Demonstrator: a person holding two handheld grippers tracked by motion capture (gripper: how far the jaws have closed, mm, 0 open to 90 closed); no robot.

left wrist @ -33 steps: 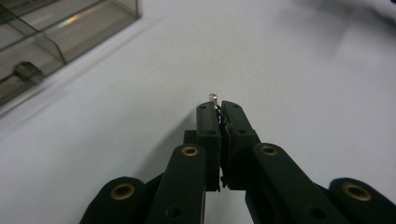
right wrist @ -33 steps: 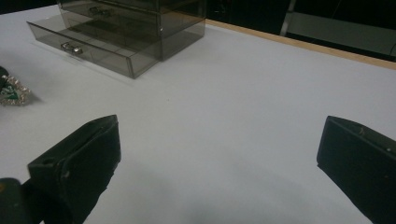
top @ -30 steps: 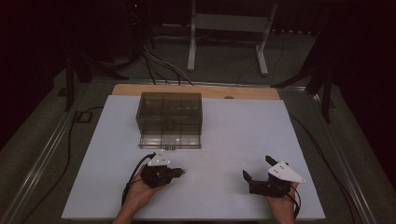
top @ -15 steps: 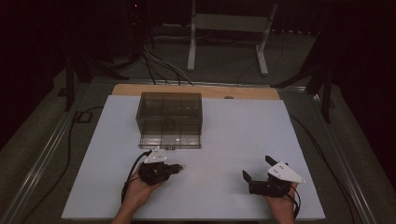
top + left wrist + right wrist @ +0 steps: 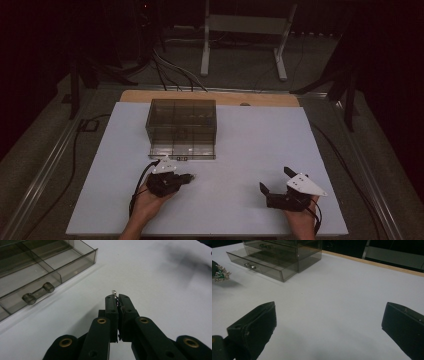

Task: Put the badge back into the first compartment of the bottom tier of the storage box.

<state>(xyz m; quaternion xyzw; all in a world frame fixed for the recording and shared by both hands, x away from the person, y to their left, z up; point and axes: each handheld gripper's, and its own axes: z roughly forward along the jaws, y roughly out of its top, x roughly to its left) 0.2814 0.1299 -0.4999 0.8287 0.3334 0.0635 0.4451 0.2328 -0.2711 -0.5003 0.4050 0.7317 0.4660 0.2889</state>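
Smoky clear plastic drawer box (image 5: 183,125) (glossy) – matt white table (image 5: 260,150).

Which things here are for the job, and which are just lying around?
For the job:
- left hand-held gripper, shut on a sparkly jewel piece
- smoky plastic drawer box, bottom drawer pulled out
- right hand-held gripper, open

Just around:
- metal stand
- floor cables

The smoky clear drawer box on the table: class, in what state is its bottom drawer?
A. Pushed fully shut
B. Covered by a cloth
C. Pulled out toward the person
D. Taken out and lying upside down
C. In the high view the bottom drawer juts out from the drawer box toward the person, and the left gripper view shows its open compartments and handle.
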